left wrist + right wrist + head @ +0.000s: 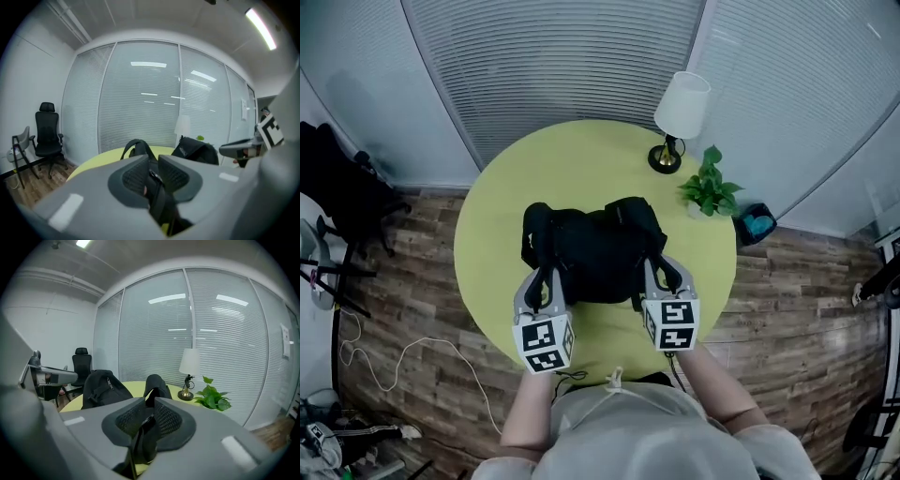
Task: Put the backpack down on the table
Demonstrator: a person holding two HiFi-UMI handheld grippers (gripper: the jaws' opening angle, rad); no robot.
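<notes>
Overhead, the backpack (pixel 595 248) lies on the desk (pixel 581 159), seemingly set down already, so only letting go is left. The left claw (pixel 546 286) and right claw (pixel 661 281) reach forward side by side at its near edge, tilted slightly down. The left claw's view shows it clamped on a black strap (pixel 157 197). The right claw's view shows it pinching the other strap (pixel 143 437).
</notes>
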